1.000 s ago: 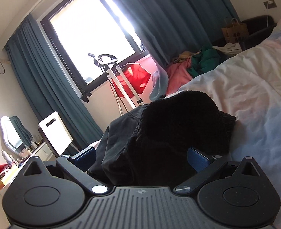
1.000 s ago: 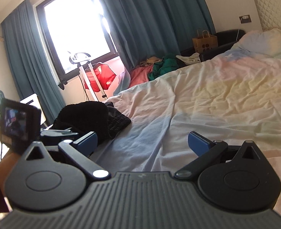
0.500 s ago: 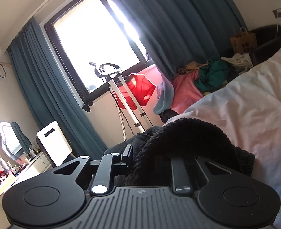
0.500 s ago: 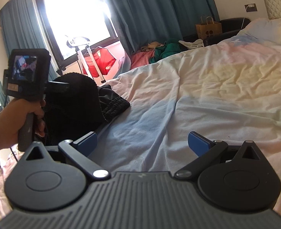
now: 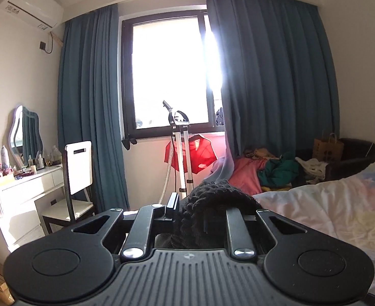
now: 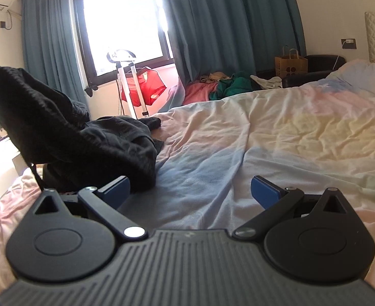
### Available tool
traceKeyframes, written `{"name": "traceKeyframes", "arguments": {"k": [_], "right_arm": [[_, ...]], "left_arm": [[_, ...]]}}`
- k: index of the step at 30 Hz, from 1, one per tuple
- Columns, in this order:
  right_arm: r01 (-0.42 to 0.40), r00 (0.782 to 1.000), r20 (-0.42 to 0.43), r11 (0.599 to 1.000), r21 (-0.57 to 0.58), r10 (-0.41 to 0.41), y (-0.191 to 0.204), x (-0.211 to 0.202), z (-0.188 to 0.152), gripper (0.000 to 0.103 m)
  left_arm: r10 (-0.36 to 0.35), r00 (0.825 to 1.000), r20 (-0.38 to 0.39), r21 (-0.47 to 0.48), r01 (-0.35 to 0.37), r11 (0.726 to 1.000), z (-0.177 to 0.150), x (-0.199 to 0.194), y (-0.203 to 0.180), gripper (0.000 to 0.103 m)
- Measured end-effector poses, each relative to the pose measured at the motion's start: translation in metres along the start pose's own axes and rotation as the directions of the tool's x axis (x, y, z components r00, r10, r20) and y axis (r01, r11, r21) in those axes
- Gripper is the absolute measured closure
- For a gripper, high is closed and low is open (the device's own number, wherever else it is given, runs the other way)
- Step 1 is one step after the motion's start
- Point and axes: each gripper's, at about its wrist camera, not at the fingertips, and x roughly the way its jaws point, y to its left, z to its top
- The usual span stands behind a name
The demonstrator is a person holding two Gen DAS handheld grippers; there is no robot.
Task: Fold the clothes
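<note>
A black knit garment [image 5: 213,204] is bunched between the fingers of my left gripper [image 5: 200,216], which is shut on it and holds it lifted. In the right wrist view the same knit garment [image 6: 34,117] hangs raised at the left, draping down onto a dark grey garment [image 6: 126,132] that lies on the bed [image 6: 289,132]. My right gripper [image 6: 190,191] is open and empty, low over the sheet just right of the dark clothes.
A white chair [image 5: 77,173] and a white dressing table [image 5: 21,191] stand left of the bed. A garment steamer stand [image 5: 179,153] with a red item is under the window. A pile of clothes [image 5: 269,168] and a paper bag [image 5: 327,148] lie beyond the bed.
My left gripper has shut on the black knit garment and lifted it off the bed, tilting up toward the window. The right gripper has stayed open and moved closer to the dark clothes.
</note>
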Motion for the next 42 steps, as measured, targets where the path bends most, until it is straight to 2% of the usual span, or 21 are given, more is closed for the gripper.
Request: {"name": "traceKeyframes", "arguments": {"k": [4,9,12,16,20,22,24,28,29,31,32,33,34,35,37,38,40,42], "right_arm": [[-0.039,0.999,0.007,0.998,-0.054,0.039,0.015,-0.013,0.002,0.000],[-0.098,0.995,-0.035,0.988,-0.118,0.095,0.036,-0.018,-0.005,0.000],[-0.134,0.988,-0.095,0.985,-0.111,0.124,0.045,-0.012,-0.015,0.000],[-0.153,0.979,-0.152,0.979,-0.133,0.132,0.059,0.005,-0.027,0.000],[-0.172,0.967,-0.213,0.975,-0.139,0.140,0.069,0.027,-0.041,0.006],[-0.182,0.959,-0.245,0.974,-0.135,0.145,0.072,0.039,-0.048,0.012],[-0.183,0.952,-0.273,0.973,-0.141,0.140,0.076,0.050,-0.055,0.025],[-0.175,0.943,-0.309,0.974,-0.145,0.124,0.082,0.072,-0.062,0.029],[-0.178,0.942,-0.311,0.974,-0.141,0.127,0.084,0.078,-0.063,0.034],[-0.189,0.945,-0.297,0.971,-0.146,0.139,0.088,0.085,-0.063,0.053],[-0.204,0.945,-0.288,0.968,-0.143,0.156,0.090,0.088,-0.061,0.068],[-0.207,0.949,-0.271,0.968,-0.141,0.163,0.092,0.088,-0.059,0.074],[-0.216,0.951,-0.250,0.968,-0.125,0.180,0.092,0.086,-0.056,0.078],[-0.227,0.953,-0.229,0.968,-0.106,0.198,0.090,0.083,-0.052,0.090],[-0.257,0.951,-0.190,0.965,-0.048,0.244,0.085,0.079,-0.043,0.092],[-0.291,0.942,-0.173,0.957,0.010,0.288,0.079,0.076,-0.037,0.092],[-0.362,0.917,-0.134,0.925,0.115,0.375,0.068,0.069,-0.023,0.092],[-0.389,0.906,-0.119,0.909,0.149,0.407,0.063,0.067,-0.012,0.092]], "left_arm": [[0.034,0.999,-0.037,-0.079,-0.037,0.996,-0.027,-0.037,0.048,0.085],[0.098,0.984,-0.148,-0.081,-0.110,0.991,-0.078,-0.033,0.098,0.085],[0.128,0.967,-0.219,-0.039,-0.140,0.989,-0.105,-0.027,0.113,0.086],[0.139,0.943,-0.302,-0.035,-0.156,0.987,-0.124,-0.018,0.129,0.087],[0.143,0.938,-0.317,-0.029,-0.160,0.987,-0.128,-0.017,0.133,0.080],[0.151,0.932,-0.329,-0.014,-0.165,0.986,-0.129,-0.017,0.131,0.076],[0.160,0.923,-0.350,0.004,-0.170,0.986,-0.128,-0.016,0.125,0.075],[0.158,0.899,-0.409,0.006,-0.171,0.985,-0.130,-0.021,0.126,0.070],[0.158,0.893,-0.421,0.011,-0.169,0.986,-0.131,-0.023,0.127,0.068],[0.170,0.877,-0.449,0.036,-0.172,0.984,-0.134,-0.030,0.126,0.058],[0.178,0.871,-0.457,0.047,-0.176,0.983,-0.134,-0.034,0.124,0.057],[0.183,0.869,-0.459,0.056,-0.177,0.983,-0.134,-0.038,0.122,0.056],[0.194,0.871,-0.450,0.080,-0.177,0.981,-0.133,-0.046,0.119,0.054],[0.207,0.875,-0.438,0.110,-0.176,0.978,-0.132,-0.054,0.115,0.052],[0.214,0.893,-0.397,0.153,-0.166,0.974,-0.127,-0.069,0.104,0.038],[0.185,0.910,-0.371,0.167,-0.131,0.977,-0.123,-0.077,0.095,0.036],[0.081,0.940,-0.330,0.195,-0.016,0.981,-0.116,-0.085,0.074,0.029],[0.003,0.948,-0.318,0.262,0.085,0.961,-0.114,-0.080,0.045,0.025]]}}
